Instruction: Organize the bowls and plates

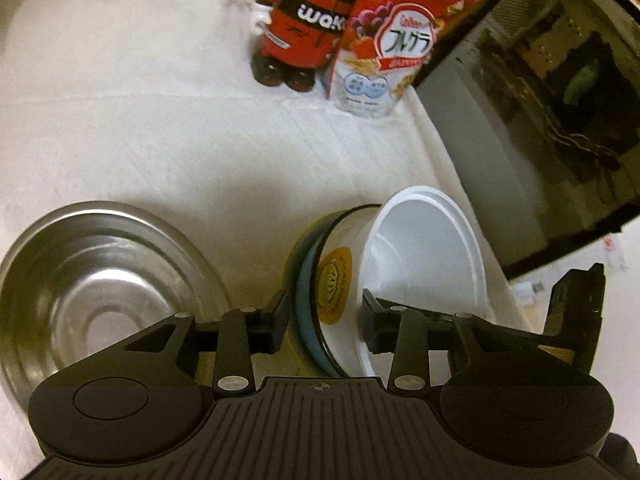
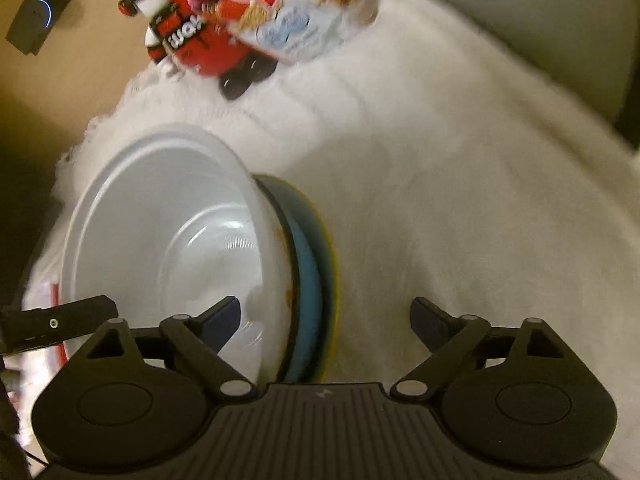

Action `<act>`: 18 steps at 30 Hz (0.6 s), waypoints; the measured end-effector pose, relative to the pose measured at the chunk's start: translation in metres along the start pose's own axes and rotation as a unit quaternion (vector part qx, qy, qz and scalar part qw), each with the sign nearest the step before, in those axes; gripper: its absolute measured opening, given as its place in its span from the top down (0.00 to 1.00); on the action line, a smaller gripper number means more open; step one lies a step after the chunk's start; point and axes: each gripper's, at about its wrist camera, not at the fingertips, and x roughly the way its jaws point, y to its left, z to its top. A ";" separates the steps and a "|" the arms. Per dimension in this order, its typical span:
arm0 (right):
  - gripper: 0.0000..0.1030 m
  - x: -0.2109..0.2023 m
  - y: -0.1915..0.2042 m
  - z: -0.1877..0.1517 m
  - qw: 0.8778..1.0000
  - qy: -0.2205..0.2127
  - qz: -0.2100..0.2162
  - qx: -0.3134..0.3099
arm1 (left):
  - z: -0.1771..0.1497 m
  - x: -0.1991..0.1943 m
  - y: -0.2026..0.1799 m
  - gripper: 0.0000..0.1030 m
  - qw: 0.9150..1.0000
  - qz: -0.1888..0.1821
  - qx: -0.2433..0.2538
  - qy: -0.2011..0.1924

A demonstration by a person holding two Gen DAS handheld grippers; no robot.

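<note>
A white bowl point(image 1: 424, 248) sits nested on a blue plate point(image 1: 308, 292) and a yellow plate point(image 1: 291, 256), and the stack looks tipped up on its edge. My left gripper point(image 1: 324, 320) is open, with the stack's near rim between its fingers: one behind the yellow plate, one inside the bowl. To the left, a steel bowl point(image 1: 100, 280) lies on the cloth. In the right wrist view my right gripper point(image 2: 326, 314) is wide open around the same white bowl point(image 2: 160, 232) and blue plate point(image 2: 308, 280), touching neither.
A white cloth point(image 1: 160, 120) covers the surface. At the back stand a red toy figure point(image 1: 296, 28) and a cereal bag point(image 1: 392, 40). A black-fronted microwave point(image 1: 540, 120) lines the right side. The cloth's frayed edge point(image 2: 100, 128) borders a bare tan surface.
</note>
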 end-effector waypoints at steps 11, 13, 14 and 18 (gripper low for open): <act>0.00 0.001 -0.013 0.009 0.997 0.005 0.073 -0.005 | -0.008 -0.003 -0.012 0.58 0.997 0.063 -0.025 -0.034; 0.00 0.001 -0.011 0.010 0.997 0.016 0.068 -0.012 | -0.010 -0.003 -0.013 0.58 0.996 0.068 -0.030 -0.040; 0.00 0.002 -0.010 0.011 0.997 0.021 0.065 -0.018 | -0.012 -0.003 -0.013 0.59 0.996 0.070 -0.032 -0.042; 0.00 0.010 -0.006 0.015 0.990 0.074 0.106 -0.054 | -0.017 -0.004 -0.014 0.58 0.994 0.081 -0.037 -0.057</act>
